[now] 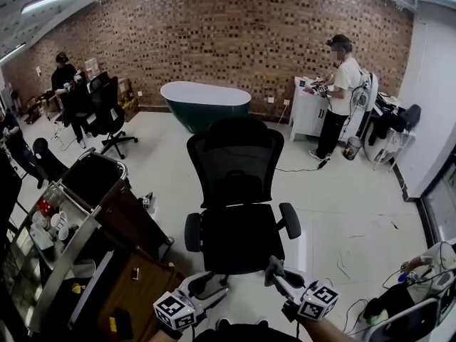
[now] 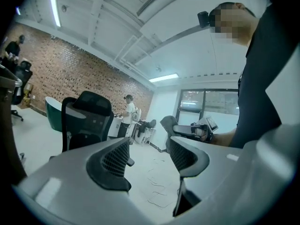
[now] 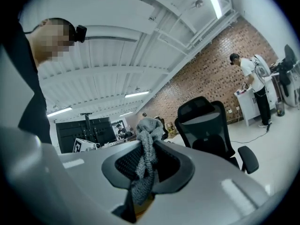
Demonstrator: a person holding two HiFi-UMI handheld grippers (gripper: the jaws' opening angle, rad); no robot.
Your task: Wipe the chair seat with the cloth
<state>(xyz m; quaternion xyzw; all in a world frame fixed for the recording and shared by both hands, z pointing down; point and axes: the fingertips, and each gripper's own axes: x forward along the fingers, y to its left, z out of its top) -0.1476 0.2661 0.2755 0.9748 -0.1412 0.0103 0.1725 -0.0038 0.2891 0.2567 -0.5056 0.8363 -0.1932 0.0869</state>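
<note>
Right gripper (image 3: 145, 165) is clamped on a grey cloth (image 3: 149, 130), which bunches up past the jaw tips and hangs limp below them. Left gripper (image 2: 149, 156) has its jaws apart with nothing between them. Both hover just short of the front edge of the black chair seat (image 1: 239, 237), not touching it. The cloth looks like a soft, light knit that will fold and drag rather than push. The bunched end should meet the seat first, under a firm pinch. The chair (image 1: 237, 155) may well swivel, and its armrest (image 1: 289, 219) looks like a good place to steady it.
</note>
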